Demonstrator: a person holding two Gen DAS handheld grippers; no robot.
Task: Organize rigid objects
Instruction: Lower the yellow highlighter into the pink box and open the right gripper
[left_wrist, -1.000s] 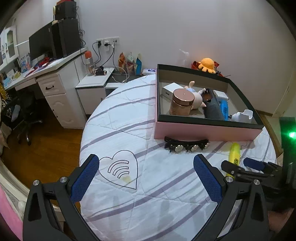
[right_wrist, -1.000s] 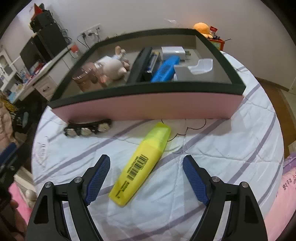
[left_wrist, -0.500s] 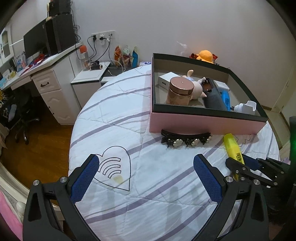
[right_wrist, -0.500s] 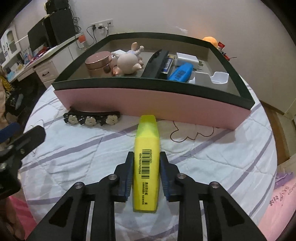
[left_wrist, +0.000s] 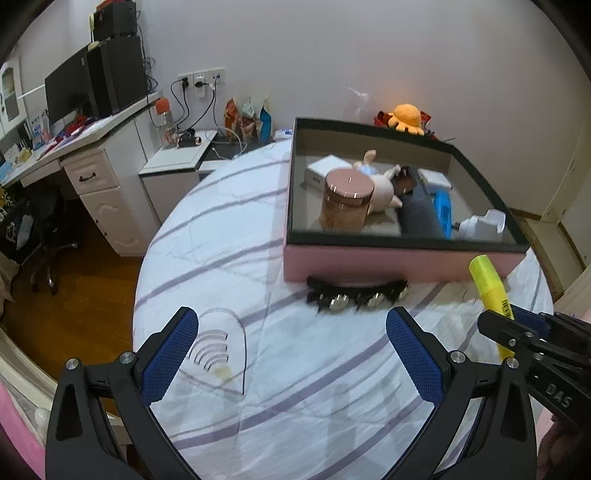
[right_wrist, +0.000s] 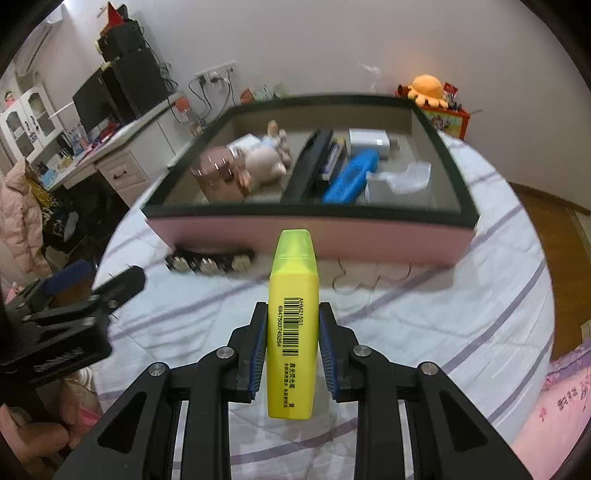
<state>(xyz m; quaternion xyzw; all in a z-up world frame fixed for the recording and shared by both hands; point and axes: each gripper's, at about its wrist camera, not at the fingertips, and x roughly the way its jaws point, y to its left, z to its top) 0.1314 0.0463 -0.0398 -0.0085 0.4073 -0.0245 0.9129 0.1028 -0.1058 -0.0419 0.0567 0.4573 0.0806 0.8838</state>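
**Highlighter clamped in your right gripper, box ahead**

Highlighter (right_wrist: 293, 325) is the piece you hold: in the right wrist view it sits lower centre of the frame, barcode face up, cap pointing toward the box, with your right gripper (right_wrist: 292, 343) clenched on its two sides, the blue pads pressed flat against the yellow body.

Reading the left wrist view from left to right: at the far left stands a white desk (left_wrist: 92, 162) with a monitor on it. Your left gripper (left_wrist: 291, 354) fills the bottom of the frame, jaws spread wide with nothing between them, hanging over the striped bedcover (left_wrist: 229, 266). A heart print (left_wrist: 218, 347) lies on the cover just beside the left blue pad. Right of centre, a black hair clip (left_wrist: 356, 293) with shiny studs lies on the cover, just in front of the pink wall of the box (left_wrist: 399, 264). Inside the box, left to right, you see a rose-coloured jar (left_wrist: 347, 201), a small doll (left_wrist: 380, 184), a dark case (left_wrist: 419, 214), a blue item (left_wrist: 443, 206) and a white holder (left_wrist: 484, 225). At the far right edge your right gripper comes in with the highlighter tilted up, its cap near the box's front right corner.
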